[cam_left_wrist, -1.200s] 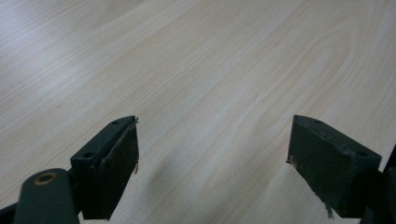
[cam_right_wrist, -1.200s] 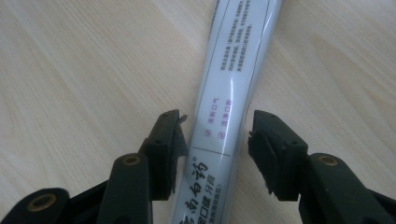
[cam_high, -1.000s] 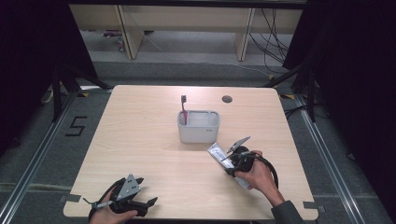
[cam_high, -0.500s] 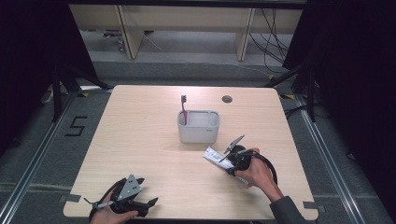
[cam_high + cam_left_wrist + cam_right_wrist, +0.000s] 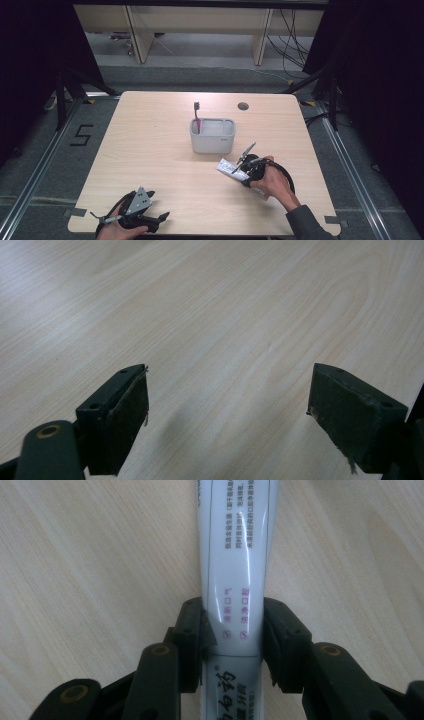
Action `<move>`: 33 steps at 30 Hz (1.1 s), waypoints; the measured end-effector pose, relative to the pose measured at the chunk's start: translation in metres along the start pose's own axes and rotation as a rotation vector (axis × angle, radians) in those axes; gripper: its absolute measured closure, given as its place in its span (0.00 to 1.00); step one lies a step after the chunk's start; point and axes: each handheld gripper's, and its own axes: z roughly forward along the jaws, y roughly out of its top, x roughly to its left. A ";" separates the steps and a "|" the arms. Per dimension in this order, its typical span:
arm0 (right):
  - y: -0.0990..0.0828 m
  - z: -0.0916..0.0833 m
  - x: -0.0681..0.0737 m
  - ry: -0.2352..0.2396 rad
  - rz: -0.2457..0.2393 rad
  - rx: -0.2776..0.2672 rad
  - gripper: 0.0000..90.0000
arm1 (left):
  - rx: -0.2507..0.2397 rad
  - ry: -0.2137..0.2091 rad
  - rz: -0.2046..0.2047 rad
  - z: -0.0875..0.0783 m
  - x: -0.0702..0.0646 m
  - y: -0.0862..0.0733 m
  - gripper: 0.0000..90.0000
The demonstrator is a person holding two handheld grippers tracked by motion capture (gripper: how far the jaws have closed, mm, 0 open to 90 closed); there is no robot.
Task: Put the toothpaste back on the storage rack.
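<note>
We see right hand-held gripper (image 5: pixel 232 630) clamped on white toothpaste tube (image 5: pixel 237 555), jaws pressing tube's two sides; tube runs up centre of right gripper view over light wood table (image 5: pixel 90 555). In high view, same tube (image 5: pixel 231 168) sits lower right of frame, just below grey holder (image 5: pixel 212 136). Toothbrush (image 5: pixel 197 112) stands upright in holder's left corner. Left hand-held gripper (image 5: pixel 227 415) has jaws wide apart over bare wood; in high view it (image 5: pixel 142 220) rests at lower left, near table edge.
</note>
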 end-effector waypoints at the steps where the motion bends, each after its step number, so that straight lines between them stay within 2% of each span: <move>1: 0.001 0.000 0.001 -0.008 0.013 0.012 0.71 | 0.002 -0.001 -0.009 0.000 0.000 0.000 0.18; 2: 0.002 0.000 0.000 -0.002 -0.004 0.011 0.71 | -0.002 0.007 -0.001 0.000 0.000 0.000 0.18; 3: 0.003 0.000 0.000 0.001 0.004 0.022 0.71 | 0.006 0.011 -0.011 0.000 0.000 0.000 0.18; 4: 0.003 0.001 -0.001 0.000 -0.007 0.024 0.71 | 0.014 0.008 0.009 0.000 0.001 0.001 0.18; 5: 0.004 0.001 0.000 0.005 -0.001 0.031 0.71 | -0.008 0.006 -0.014 0.001 -0.001 0.000 0.18; 9: 0.006 0.001 -0.002 0.014 -0.009 0.049 0.71 | 0.007 0.007 0.012 0.001 0.000 0.000 0.18; 12: 0.007 0.001 -0.002 0.013 -0.012 0.059 0.72 | 0.003 0.000 0.003 0.001 -0.001 0.000 0.18; 13: 0.008 0.002 -0.002 0.012 -0.027 0.064 0.72 | 0.002 0.003 -0.002 0.001 -0.001 0.000 0.18; 14: 0.009 0.002 -0.003 0.012 -0.028 0.066 0.72 | 0.002 0.010 0.001 0.002 -0.001 0.000 0.18; 15: 0.010 0.002 -0.002 0.011 -0.009 0.076 0.72 | 0.012 0.008 0.018 0.002 0.000 0.000 0.18; 16: 0.010 0.002 -0.003 0.017 -0.030 0.084 0.72 | 0.007 0.004 0.014 0.002 -0.001 0.000 0.18; 17: 0.011 0.002 -0.003 0.019 -0.022 0.086 0.73 | 0.010 0.004 0.009 0.002 -0.001 0.000 0.18; 20: 0.012 0.001 -0.003 0.009 -0.041 0.096 0.75 | 0.006 0.009 0.008 0.002 -0.001 0.000 0.18; 23: 0.011 0.000 -0.002 0.010 -0.052 0.082 0.77 | 0.002 0.002 -0.005 0.001 -0.001 0.000 0.18; 25: 0.009 -0.002 -0.002 -0.001 -0.055 0.069 0.78 | 0.008 0.008 0.014 0.001 0.001 0.000 0.18; 26: 0.008 -0.002 -0.003 -0.002 -0.069 0.062 0.78 | 0.007 0.008 0.011 0.001 0.000 0.000 0.18; 28: 0.005 -0.006 -0.003 -0.002 -0.046 0.038 0.79 | 0.008 0.006 0.010 0.001 0.000 0.000 0.18; 29: 0.003 -0.008 -0.004 -0.006 -0.059 0.011 0.79 | -0.006 0.000 -0.008 0.001 -0.001 0.000 0.18; 30: 0.001 -0.011 -0.004 -0.011 -0.059 -0.008 0.79 | 0.023 0.010 0.015 0.000 0.001 0.001 0.18; 31: 0.000 -0.015 -0.002 -0.007 -0.036 -0.010 0.79 | 0.008 0.011 0.015 0.001 0.001 0.000 0.18; 32: -0.001 -0.018 -0.003 -0.009 -0.053 -0.027 0.79 | 0.010 0.009 0.012 0.001 0.001 0.000 0.18; 33: -0.003 -0.022 -0.002 -0.013 -0.043 -0.040 0.79 | 0.010 0.008 0.014 0.001 0.001 0.000 0.18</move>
